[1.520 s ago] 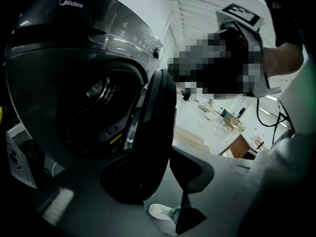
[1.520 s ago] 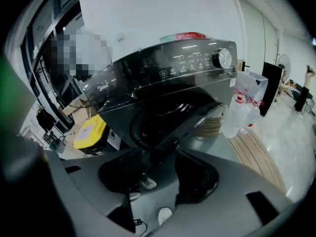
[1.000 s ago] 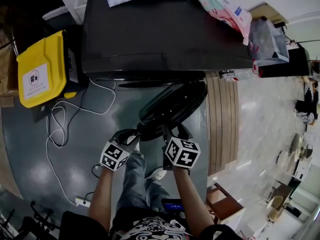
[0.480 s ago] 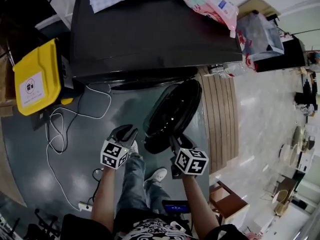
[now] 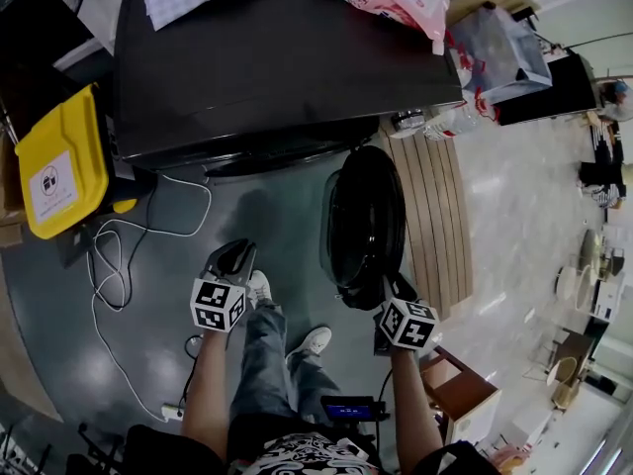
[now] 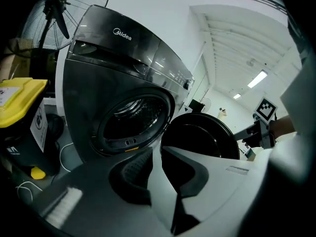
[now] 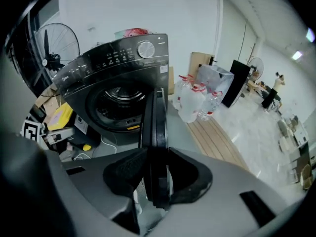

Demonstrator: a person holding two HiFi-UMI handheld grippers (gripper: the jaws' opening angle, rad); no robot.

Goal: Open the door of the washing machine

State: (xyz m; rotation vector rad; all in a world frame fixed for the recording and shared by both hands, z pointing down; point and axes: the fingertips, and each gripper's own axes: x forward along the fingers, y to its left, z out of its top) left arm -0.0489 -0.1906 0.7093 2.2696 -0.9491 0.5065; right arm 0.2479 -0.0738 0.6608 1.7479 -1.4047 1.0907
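Note:
The black front-loading washing machine (image 5: 287, 67) stands at the top of the head view. Its round dark door (image 5: 364, 221) is swung wide, edge-on to the drum opening (image 6: 131, 117). My right gripper (image 5: 394, 287) sits at the door's near rim. In the right gripper view the door (image 7: 156, 127) runs between the jaws of that gripper (image 7: 157, 174), which are closing, with a pad against each side of the rim. My left gripper (image 5: 235, 252) hangs left of the door and apart from it. Its jaws (image 6: 157, 157) are closing with nothing between them.
A yellow bin (image 5: 54, 166) stands left of the machine, with a white cable (image 5: 114, 255) looping over the floor. A wooden slatted platform (image 5: 435, 216) lies right of the door, large water bottles (image 7: 195, 100) beside it. My legs (image 5: 272, 334) are below the grippers.
The door has swung right and further open, and my right gripper has gone right with it. My left gripper, earlier at the door's edge, now stands apart from it.

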